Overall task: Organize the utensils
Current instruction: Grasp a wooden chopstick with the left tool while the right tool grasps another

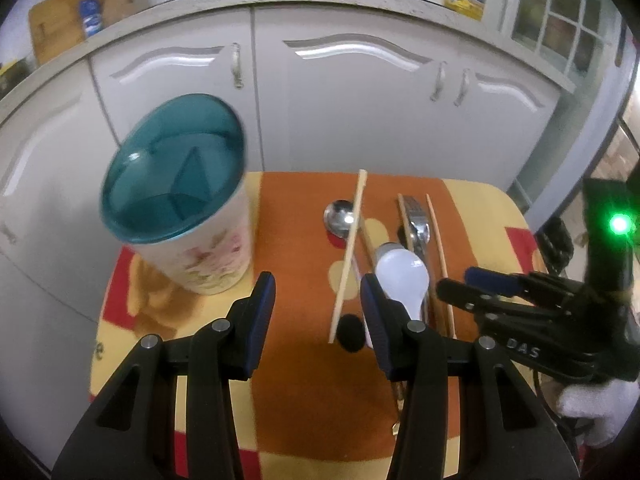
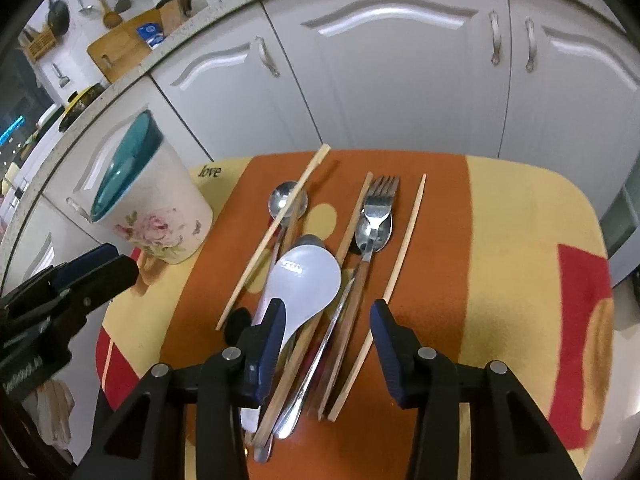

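While both tongs hung over the table (image 2: 520, 216) with its orange and yellow cloth, the utensils lay in a loose pile on the orange stripe. The right tongs (image 2: 328, 320) stood half open above the handles of the white rice paddle (image 2: 308, 276), the fork (image 2: 378, 204) and the chopsticks (image 2: 404, 248), and I could see no pad pressing on any of them. The left tongs (image 1: 318, 300) were open and empty over bare cloth, just beside the pile. The floral holder (image 2: 160, 220) with the teal rim stood upright at the far left corner of the table, apart from the utensils.
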The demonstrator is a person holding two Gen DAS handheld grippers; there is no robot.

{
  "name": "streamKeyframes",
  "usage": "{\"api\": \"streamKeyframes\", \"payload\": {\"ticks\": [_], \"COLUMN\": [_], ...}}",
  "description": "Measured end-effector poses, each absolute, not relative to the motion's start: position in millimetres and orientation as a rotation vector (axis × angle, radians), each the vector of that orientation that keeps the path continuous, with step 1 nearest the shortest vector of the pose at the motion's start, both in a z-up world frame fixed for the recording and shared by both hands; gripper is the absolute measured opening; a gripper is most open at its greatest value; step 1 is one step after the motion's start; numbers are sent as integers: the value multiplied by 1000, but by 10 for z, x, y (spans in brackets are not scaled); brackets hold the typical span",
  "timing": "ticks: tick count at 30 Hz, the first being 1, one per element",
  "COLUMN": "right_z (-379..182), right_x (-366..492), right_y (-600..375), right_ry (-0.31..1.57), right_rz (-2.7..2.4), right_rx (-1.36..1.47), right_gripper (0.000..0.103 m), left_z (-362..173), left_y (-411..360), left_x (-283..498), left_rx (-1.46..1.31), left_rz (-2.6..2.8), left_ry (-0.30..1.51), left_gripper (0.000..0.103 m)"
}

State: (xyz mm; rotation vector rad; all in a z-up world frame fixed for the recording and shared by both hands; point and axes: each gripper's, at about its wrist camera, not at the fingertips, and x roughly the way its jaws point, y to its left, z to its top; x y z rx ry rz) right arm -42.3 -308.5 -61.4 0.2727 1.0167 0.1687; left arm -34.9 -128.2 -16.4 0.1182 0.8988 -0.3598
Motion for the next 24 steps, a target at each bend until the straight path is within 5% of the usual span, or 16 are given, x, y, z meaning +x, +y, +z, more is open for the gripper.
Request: {"api": "streamKeyframes", "payload": {"ticks": [13,17,21,24], "right_z": [-665,-736,-824,-914], "right_x": [-277,-86,102,206], "right_y": [-3381,-3529,-3575,-3537], "right_ry": [1005,1012,1037,1063], "right_rz": [125,96,99,96], "right_rx": [294,323,331,307], "right_gripper": [43,35,28,18], "left_z": [-701,-819,-942,-1007], "left_y": [-1650,-1688,-1675,-1644], "left_x": [227,366,472,486], "left_rx": [135,126,93,66], "left_rz": [-364,-363,-379,-396], "left_ry": [999,1034,1100,1133], "left_gripper": [43,42,14,7]}}
